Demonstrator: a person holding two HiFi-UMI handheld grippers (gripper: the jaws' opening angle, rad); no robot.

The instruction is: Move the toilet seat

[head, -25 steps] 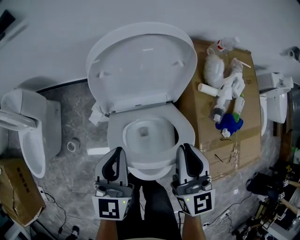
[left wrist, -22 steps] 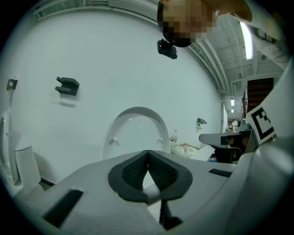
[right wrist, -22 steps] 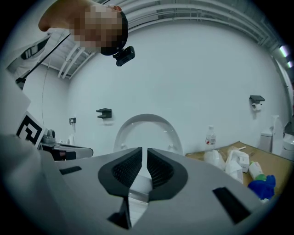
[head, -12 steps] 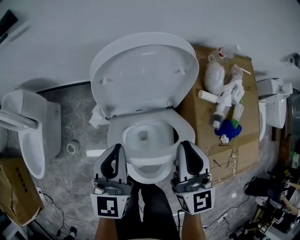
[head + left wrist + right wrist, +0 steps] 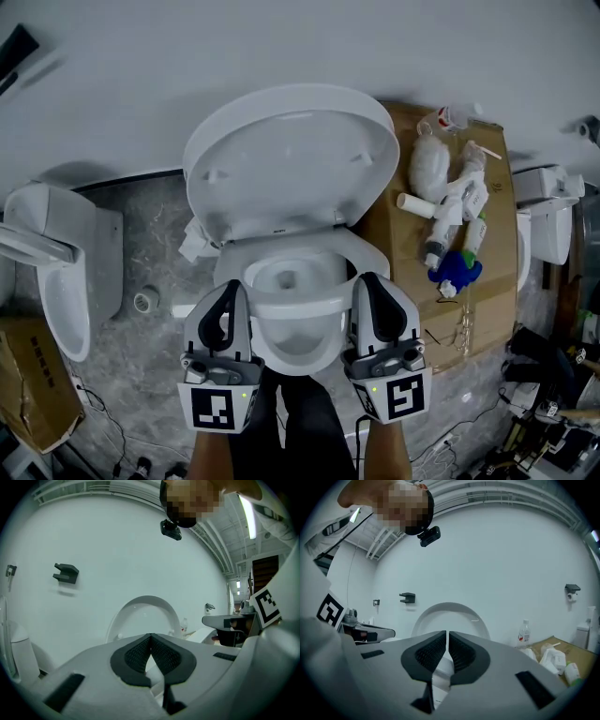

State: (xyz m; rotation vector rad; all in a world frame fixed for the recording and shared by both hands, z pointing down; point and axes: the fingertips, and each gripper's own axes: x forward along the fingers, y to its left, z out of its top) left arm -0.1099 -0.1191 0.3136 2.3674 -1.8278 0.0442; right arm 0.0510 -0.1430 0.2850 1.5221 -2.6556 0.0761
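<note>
Toilet seat (image 5: 367,255) is a smooth, glossy white oval ring.

- I see bright, even light; a ceiling strip lamp (image 5: 247,515) glows in the left gripper view.
- A soft shadow falls on the wall left of the raised lid (image 5: 291,159).
- Both gripper views bulge, with black corners.

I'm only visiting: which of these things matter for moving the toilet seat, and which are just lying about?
For the job:
toilet seat
raised lid
left gripper and right gripper, both shut, at the seat's front

Lying about:
cardboard sheet
white bottles and a blue item lying on it
tape roll on the floor
second toilet
cardboard box
</note>
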